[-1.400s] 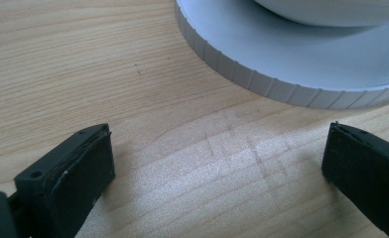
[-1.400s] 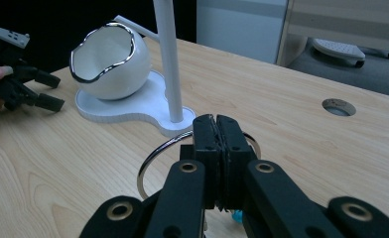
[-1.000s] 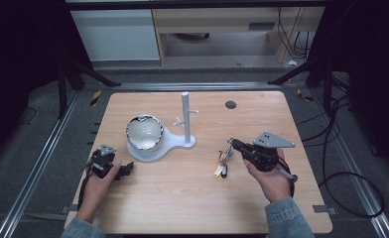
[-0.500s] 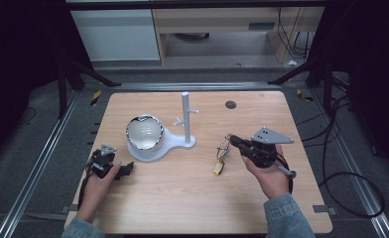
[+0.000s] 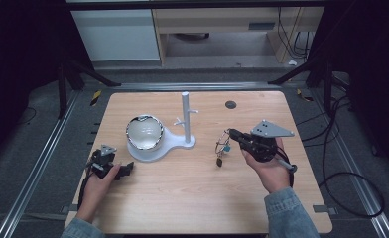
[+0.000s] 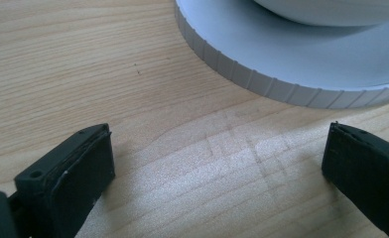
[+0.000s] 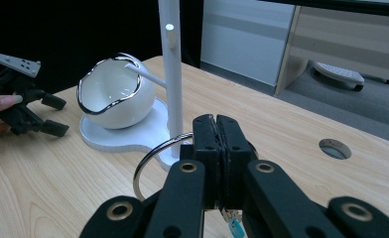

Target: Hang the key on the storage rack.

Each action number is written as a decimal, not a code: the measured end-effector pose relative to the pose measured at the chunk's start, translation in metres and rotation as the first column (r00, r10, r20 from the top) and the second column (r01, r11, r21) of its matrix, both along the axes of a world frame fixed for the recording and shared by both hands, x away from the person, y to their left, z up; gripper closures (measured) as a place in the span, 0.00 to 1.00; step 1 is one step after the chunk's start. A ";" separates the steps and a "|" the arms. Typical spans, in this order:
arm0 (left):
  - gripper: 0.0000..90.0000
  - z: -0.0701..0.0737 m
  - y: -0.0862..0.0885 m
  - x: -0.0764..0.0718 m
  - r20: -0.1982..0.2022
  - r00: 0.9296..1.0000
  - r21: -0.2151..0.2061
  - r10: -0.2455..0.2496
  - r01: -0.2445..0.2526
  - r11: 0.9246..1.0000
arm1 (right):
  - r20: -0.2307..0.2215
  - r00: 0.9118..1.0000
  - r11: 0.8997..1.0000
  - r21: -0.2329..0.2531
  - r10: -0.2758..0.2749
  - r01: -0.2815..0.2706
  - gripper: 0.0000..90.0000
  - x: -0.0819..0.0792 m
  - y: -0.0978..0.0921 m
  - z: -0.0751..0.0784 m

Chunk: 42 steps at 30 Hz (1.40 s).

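Left gripper (image 5: 125,167): rests low on the pale wooden table (image 5: 182,198) just beside the white ridged stand base (image 6: 282,64); its jaws stand wide apart with nothing between them, and it sits where it sat a second ago.
White cup-shaped bowl with a chrome rim (image 5: 144,131): sits tilted on the stand base, unmoved.
White upright post with short pegs (image 5: 185,116): stands bare; nothing hangs on a peg yet.
Thin metal key ring with small dangling tags (image 5: 223,145): a second ago it hung lower and nearer the table; now it is lifted and carried toward the post, so the hanging step looks under way.
Right gripper (image 5: 233,134): jaws pressed together, pinching the ring's wire.
Hard to make out: in the right gripper view the jaws hide much of the ring, the tags are cut off at the bottom, and which peg is aimed for cannot be told.
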<state>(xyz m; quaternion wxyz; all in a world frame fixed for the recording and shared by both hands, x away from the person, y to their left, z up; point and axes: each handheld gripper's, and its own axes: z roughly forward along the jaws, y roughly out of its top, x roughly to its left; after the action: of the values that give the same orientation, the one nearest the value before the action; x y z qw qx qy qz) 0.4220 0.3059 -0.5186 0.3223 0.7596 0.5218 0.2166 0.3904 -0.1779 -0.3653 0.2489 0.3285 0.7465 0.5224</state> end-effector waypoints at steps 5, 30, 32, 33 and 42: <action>0.00 0.000 0.000 0.000 0.000 1.000 -0.001 0.001 -0.001 1.000 | 0.009 1.000 1.000 -0.007 0.003 -0.003 0.99 0.002 0.001 0.005; 0.00 0.000 0.000 0.000 0.001 1.000 0.002 -0.002 0.002 1.000 | 0.040 0.999 1.000 -0.026 0.017 -0.016 0.99 0.017 0.016 0.027; 0.00 0.000 0.000 0.000 0.001 1.000 0.002 -0.002 0.002 1.000 | 0.042 0.999 0.999 -0.028 0.019 -0.018 0.99 0.019 0.018 0.029; 0.00 0.000 0.000 0.000 0.001 1.000 0.002 -0.002 0.002 1.000 | 0.044 0.999 0.999 -0.030 0.022 -0.021 0.99 0.019 0.019 0.030; 0.00 0.000 0.000 0.000 0.001 1.000 0.002 -0.002 0.002 1.000 | 0.040 0.999 0.999 -0.035 0.030 -0.029 0.99 0.025 0.026 0.032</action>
<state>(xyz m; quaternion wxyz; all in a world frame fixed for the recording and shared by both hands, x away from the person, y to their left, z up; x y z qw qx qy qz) 0.4220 0.3061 -0.5186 0.3220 0.7602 0.5209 0.2169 0.4154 -0.1520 -0.3336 0.2617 0.3025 0.7551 0.5195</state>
